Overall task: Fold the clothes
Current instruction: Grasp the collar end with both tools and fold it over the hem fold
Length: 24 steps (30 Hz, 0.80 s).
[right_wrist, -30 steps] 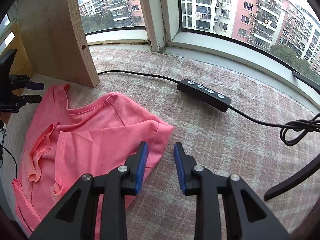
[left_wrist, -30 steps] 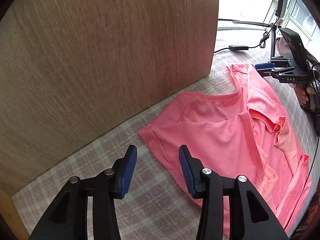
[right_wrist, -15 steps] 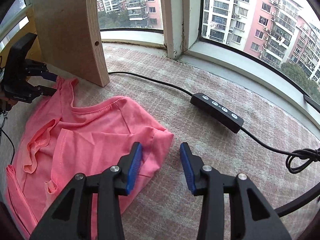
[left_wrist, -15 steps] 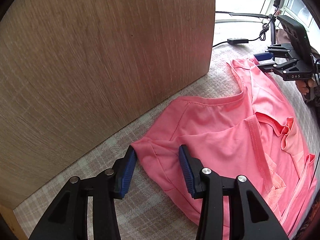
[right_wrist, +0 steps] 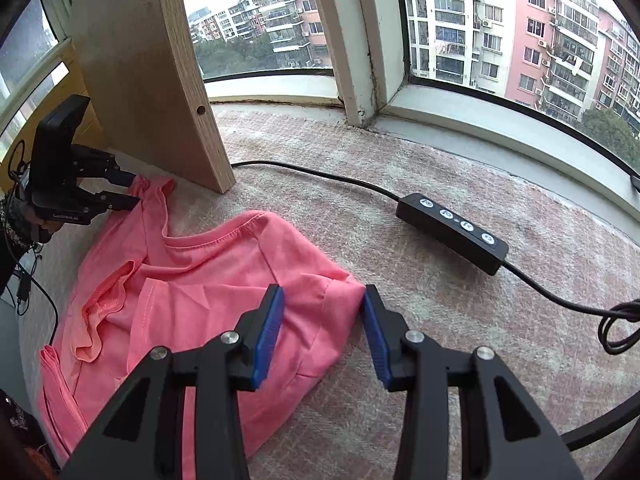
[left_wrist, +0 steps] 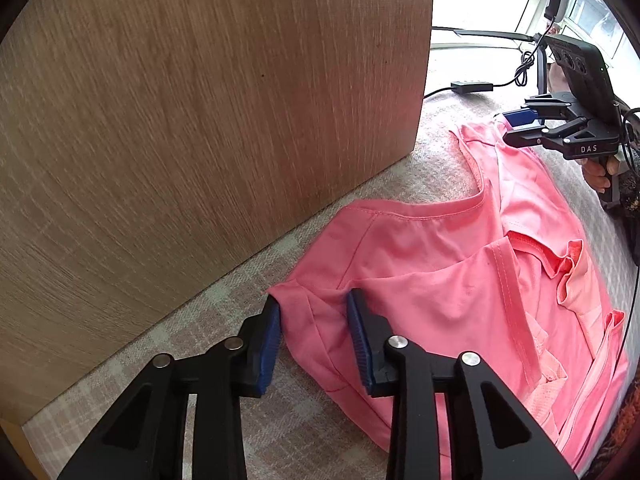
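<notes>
A pink T-shirt (left_wrist: pixel 440 272) lies crumpled and partly folded on a plaid cover, neckline toward the wooden panel. In the left wrist view my left gripper (left_wrist: pixel 312 304) points down at the near sleeve corner. That sleeve lies between the blue pads, and the jaws are closing on it, with the fabric starting to bunch. In the right wrist view my right gripper (right_wrist: pixel 322 296) stands open astride the other sleeve of the shirt (right_wrist: pixel 208 272), its pads at the sleeve's edges. Each gripper also shows in the other's view, the right gripper (left_wrist: pixel 516 128) and the left gripper (right_wrist: pixel 128 190).
An upright wooden panel (left_wrist: pixel 200 120) stands close behind the shirt, its end (right_wrist: pixel 152 80) near the collar. A black button controller (right_wrist: pixel 452 232) with its cable lies on the plaid cover (right_wrist: pixel 440 360) right of the shirt. A coiled cable (right_wrist: pixel 616 328) and the window sill are beyond.
My left gripper moved forward onto the sleeve corner and its jaws narrowed around it. My right gripper came over the other sleeve, which now lies between its pads.
</notes>
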Motion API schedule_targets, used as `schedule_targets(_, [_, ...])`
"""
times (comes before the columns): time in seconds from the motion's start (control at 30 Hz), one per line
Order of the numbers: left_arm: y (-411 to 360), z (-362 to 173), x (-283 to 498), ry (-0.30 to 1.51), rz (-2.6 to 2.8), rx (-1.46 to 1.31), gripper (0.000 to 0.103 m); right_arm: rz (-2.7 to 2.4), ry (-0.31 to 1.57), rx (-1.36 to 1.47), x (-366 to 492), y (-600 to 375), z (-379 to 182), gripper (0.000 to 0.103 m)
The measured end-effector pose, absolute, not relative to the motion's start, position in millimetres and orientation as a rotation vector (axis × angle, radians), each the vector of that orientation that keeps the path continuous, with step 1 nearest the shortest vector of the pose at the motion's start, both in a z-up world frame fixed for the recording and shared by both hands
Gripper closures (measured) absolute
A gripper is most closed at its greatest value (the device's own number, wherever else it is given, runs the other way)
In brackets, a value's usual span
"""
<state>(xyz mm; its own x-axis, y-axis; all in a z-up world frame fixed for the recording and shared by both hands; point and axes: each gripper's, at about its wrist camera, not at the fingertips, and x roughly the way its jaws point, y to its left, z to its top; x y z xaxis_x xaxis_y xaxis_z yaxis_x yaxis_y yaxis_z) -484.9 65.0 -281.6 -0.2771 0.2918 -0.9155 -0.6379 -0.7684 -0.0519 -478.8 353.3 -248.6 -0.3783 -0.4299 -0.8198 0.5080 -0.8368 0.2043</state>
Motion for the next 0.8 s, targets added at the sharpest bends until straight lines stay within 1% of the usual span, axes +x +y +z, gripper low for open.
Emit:
schedule_targets(0.03, [65, -281, -486, 0.428, 2.075, -1.388, 0.094, -2.222, 0.137, 1.282, -479, 350, -249, 0.069])
schedule_targets(0.1, [65, -280, -488, 0.405, 2.067, -1.382, 0.097, -2.209, 0.158, 1.290, -481, 345, -249, 0.098])
schedule_targets(0.2, [64, -271, -484, 0.385, 2.075, -1.338, 0.098, -2.191, 0.084, 1.290, -481, 347, -242, 0.098])
schedule_targets(0.43, [54, -213, -444, 0.354, 2.080, -1.223, 0.099, -2.218, 0.072, 1.166, -440, 344, -182, 0.098])
schedule_targets(0.63, [35, -154, -368, 0.388, 2.091, -1.113, 0.099, -2.238, 0.088, 1.065, -358, 342, -122, 0.098])
schedule_targets(0.73, [32, -136, -318, 0.410, 2.067, -1.073, 0.099, -2.238, 0.094, 1.047, -305, 344, -105, 0.098])
schedule_targets(0.8, [32, -134, -285, 0.422, 2.050, -1.070, 0.099, -2.238, 0.113, 1.046, -268, 344, -99, 0.098])
